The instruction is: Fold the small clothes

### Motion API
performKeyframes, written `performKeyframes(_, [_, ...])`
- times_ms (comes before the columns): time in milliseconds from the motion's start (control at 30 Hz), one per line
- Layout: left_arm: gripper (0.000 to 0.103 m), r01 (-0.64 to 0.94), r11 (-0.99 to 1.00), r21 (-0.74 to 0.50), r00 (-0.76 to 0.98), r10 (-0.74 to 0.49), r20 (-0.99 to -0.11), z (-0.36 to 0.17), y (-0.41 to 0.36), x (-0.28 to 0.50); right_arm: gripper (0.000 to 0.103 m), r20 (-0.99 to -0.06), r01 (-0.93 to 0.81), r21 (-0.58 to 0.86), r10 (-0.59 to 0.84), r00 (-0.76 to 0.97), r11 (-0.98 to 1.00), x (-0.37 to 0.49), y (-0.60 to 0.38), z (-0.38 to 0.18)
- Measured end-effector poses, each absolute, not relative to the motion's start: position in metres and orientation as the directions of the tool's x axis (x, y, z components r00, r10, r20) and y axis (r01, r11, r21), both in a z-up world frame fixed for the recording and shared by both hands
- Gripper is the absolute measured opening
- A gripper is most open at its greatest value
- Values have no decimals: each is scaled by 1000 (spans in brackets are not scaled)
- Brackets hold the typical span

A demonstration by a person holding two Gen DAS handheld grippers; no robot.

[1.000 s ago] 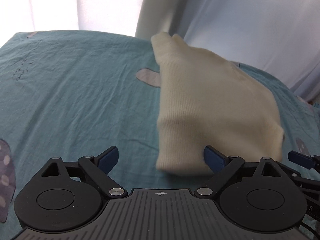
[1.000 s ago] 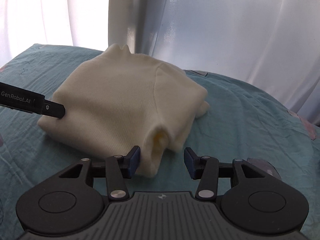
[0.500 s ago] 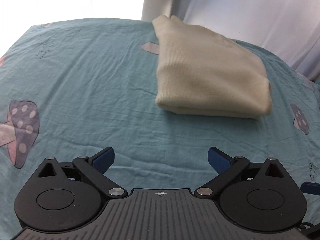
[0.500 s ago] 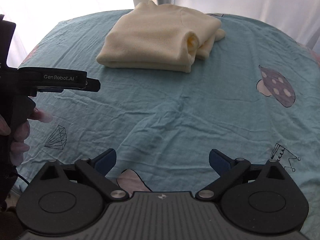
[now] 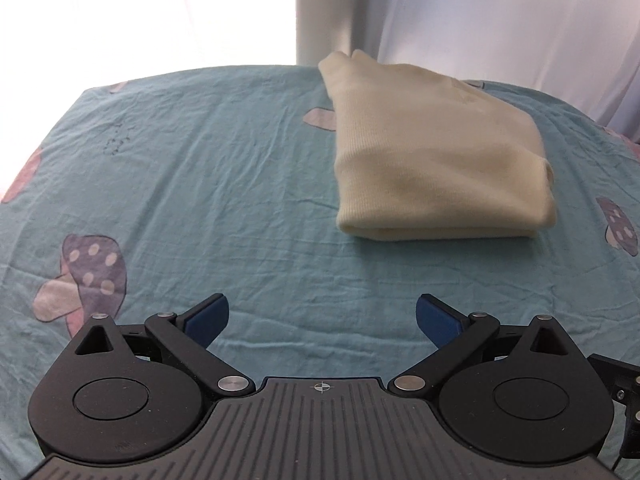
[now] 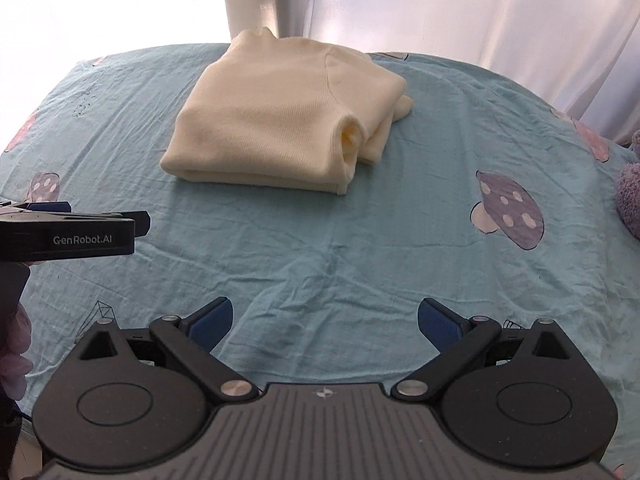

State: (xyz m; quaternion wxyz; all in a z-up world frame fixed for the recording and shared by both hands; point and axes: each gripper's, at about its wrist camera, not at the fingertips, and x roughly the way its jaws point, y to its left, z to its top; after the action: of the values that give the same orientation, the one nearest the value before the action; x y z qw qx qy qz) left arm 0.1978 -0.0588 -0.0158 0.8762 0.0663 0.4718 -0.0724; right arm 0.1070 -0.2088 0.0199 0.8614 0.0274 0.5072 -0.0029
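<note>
A cream knit garment (image 5: 436, 168) lies folded in a compact stack on the teal mushroom-print sheet (image 5: 200, 184), toward the far side. It also shows in the right wrist view (image 6: 280, 120), with a rolled sleeve end at its right corner. My left gripper (image 5: 322, 320) is open and empty, well short of the garment. My right gripper (image 6: 325, 320) is open and empty, also pulled back from it. The left gripper's body (image 6: 68, 232) shows at the left of the right wrist view.
White curtains (image 5: 480, 12) hang behind the far edge, with bright window light at the left. A purple plush item (image 6: 630, 200) sits at the right edge of the sheet. Bare sheet lies between the grippers and the garment.
Both grippers have let go of the garment, opened wide and drawn back from it. The garment now rests folded on the sheet.
</note>
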Motion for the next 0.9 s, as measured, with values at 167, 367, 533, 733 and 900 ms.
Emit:
performKeyframes(167, [102,198,978,61,571,-65,-818,-3,-61,195,99,-860,50,17,-11,511,999,114,-204,29])
performKeyframes(367, [103,200,979,43,576,-82,-813,3,-62,194,99,-847,87,16,-33,530,996,123,-206,33])
performKeyframes(533, [103,202,979,38,573,-86,-815,3,-61,195,99,-839,90,7,-43,543,996,126,-202,35])
performKeyframes(733, [103,210,977,43,568,-87,-819,1,-63,196,99,-845,85,0,-46,533,996,127,-199,32])
performKeyframes(900, [102,217,976,36,563,-94,-821,1,-64,198,99,-847,81,0,-43,530,997,130,-199,31])
